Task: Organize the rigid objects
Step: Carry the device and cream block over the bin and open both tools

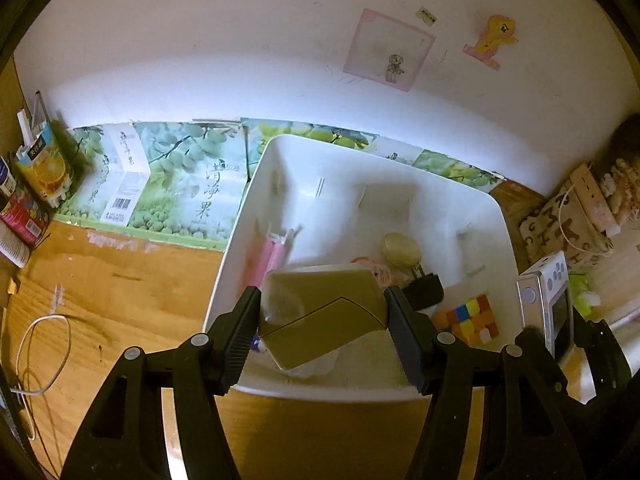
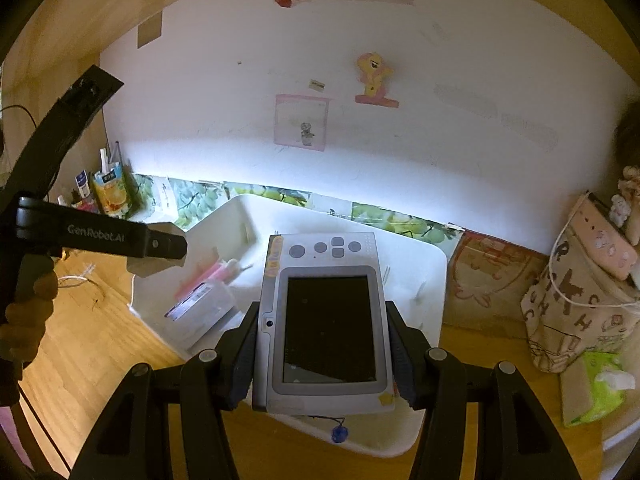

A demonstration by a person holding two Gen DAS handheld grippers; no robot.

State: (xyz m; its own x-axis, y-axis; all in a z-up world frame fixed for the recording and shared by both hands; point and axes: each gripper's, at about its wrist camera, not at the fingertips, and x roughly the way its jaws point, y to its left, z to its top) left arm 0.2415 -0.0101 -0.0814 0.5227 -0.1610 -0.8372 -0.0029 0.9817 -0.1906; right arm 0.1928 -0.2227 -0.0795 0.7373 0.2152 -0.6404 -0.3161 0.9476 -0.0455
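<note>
A white bin [image 1: 400, 384] stands on the wooden desk [image 1: 120, 300], its far edge close to the fruit-printed cardboard [image 1: 180, 184] that lines the foot of the wall.

The left gripper [image 1: 324, 316] is closed on a gold angular box [image 1: 320, 308], one pad on each side, and holds it above the bin's near edge. Inside the bin, a multicoloured puzzle cube [image 1: 472, 318] lies toward the near right corner. A black object [image 1: 426, 290] lies just beyond the cube, and a pale round item [image 1: 400, 249] sits farther in, near the middle. Pink pen-like items [image 1: 272, 256] lie along the left wall. From the right wrist view a clear plastic case [image 2: 200, 308] with a printed label also shows in the bin's near left part, beside the pink items [image 2: 208, 276].

The right gripper [image 2: 322, 344] is clamped on a grey handheld game console [image 2: 328, 320], screen up and buttons at the far end, and holds it over the bin's [image 2: 432, 272] near right part. A small blue thing [image 2: 339, 435] shows below the console at the bin's near edge; what it is I cannot tell.

At the desk's far left corner stand a juice carton [image 1: 46, 164] and a red can [image 1: 24, 220]. Right of the bin sit a patterned fabric bag [image 2: 576, 312] and a green tissue pack [image 2: 596, 388].
</note>
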